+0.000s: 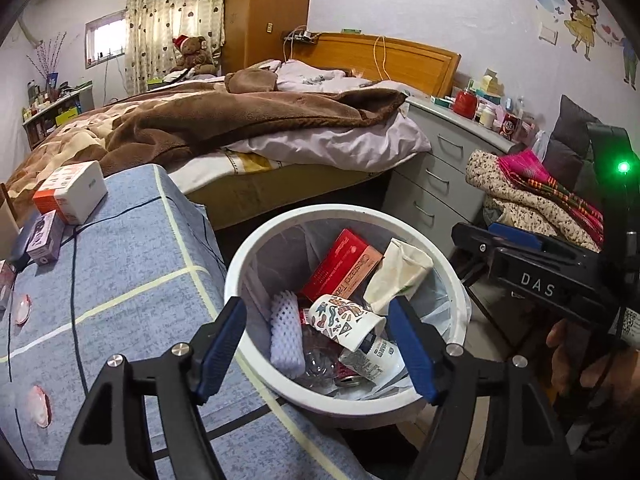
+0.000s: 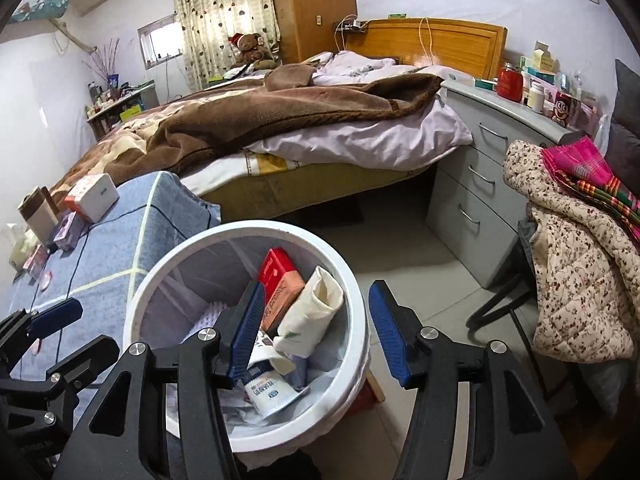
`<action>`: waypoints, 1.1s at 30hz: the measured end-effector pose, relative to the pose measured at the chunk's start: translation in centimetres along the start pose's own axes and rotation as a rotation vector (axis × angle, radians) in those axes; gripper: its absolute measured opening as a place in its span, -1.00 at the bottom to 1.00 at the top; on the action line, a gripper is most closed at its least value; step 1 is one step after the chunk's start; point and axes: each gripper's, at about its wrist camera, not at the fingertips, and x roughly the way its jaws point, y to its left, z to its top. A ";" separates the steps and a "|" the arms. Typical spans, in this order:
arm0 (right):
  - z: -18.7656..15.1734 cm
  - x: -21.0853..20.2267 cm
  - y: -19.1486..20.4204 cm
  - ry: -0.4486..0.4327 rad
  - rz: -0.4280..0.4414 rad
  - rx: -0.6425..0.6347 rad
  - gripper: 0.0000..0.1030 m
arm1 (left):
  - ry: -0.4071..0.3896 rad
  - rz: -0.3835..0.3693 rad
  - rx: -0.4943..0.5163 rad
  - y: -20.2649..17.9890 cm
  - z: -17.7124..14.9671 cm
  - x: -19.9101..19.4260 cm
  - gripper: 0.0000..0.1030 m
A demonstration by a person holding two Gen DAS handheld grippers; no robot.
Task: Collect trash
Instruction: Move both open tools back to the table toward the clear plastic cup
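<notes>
While both grippers hang over the white bin [image 1: 256,252], their jaws stand apart and nothing is held between them, so it looks like each has let its piece of trash drop in. In the left wrist view the left gripper [image 1: 316,350] sits low in the middle of the frame, right above the bin's mouth, and the right gripper [image 1: 516,246] reaches in from the right edge. In the right wrist view the right gripper [image 2: 320,334] is low in the middle, with one blue finger over the bin and the other past its rim, above the floor. The trash lies inside the bin: a red box [image 1: 340,266], a cream paper cup [image 1: 400,272], a patterned cup [image 1: 344,320], a white foam net [image 1: 285,332] and a white pot with blue print [image 2: 270,394]. They are tipped and piled every which way, as dropped things are. The bin stands on the floor tight against the blue cloth table [image 1: 132,272] on the left of the frame, likely so things can go from table to bin with a short reach. More small boxes [image 1: 70,192] wait on that table at the upper left, so there may be more to pick up.
</notes>
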 end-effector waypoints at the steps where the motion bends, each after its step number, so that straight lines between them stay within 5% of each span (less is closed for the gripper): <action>1: 0.0 -0.2 0.1 -0.005 0.004 0.002 0.08 | -0.005 0.002 -0.002 0.1 0.0 -0.2 0.46; 14: -0.1 -1.3 3.3 -0.059 0.082 -0.017 0.08 | -0.081 0.083 -0.062 3.8 -1.5 -4.6 0.46; 33: -0.3 -0.5 11.7 -0.078 0.272 -0.117 0.09 | -0.131 0.296 -0.227 13.7 -6.6 -9.6 0.46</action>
